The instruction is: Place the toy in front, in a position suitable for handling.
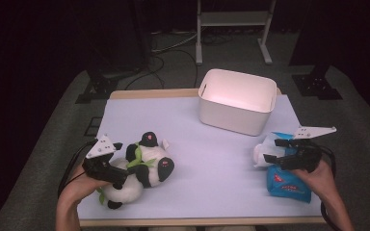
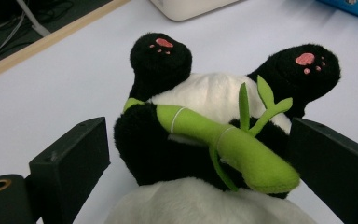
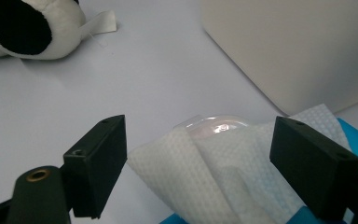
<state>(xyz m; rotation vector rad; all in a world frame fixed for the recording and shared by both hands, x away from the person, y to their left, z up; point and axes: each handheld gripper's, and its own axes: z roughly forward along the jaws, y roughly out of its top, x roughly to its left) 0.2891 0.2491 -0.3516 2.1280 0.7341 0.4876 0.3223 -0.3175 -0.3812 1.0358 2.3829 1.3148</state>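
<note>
Two claws are working at opposite ends of the counter [image 1: 192, 120] in the high view. We are holding the left claw [image 1: 112, 169] low at the near left, over a panda plush [image 1: 142, 168] lying on its back. We are holding the right claw [image 1: 282, 150] at the near right, over a white wipe [image 1: 262, 153] sticking out of a blue wipes pack [image 1: 289, 185]. A white bin [image 1: 236, 101] is standing at the far side, between the two, probably the place where things are meant to go.

Moving to the left gripper view, we are looking along open jaws that are straddling the plush [image 2: 205, 121] without pressing it; the green bamboo stalk [image 2: 223, 144] is lying across its belly, paws pointing away. The straddle suggests we are lining up a grip on the body.

Turning to the right gripper view, the jaws are standing wide apart with the wipe [image 3: 200, 172] between them, untouched by either pad, as far as we can tell. The bin's wall [image 3: 298, 46] is rising just beyond, and part of the plush [image 3: 28, 28] is showing at the far left.
</note>
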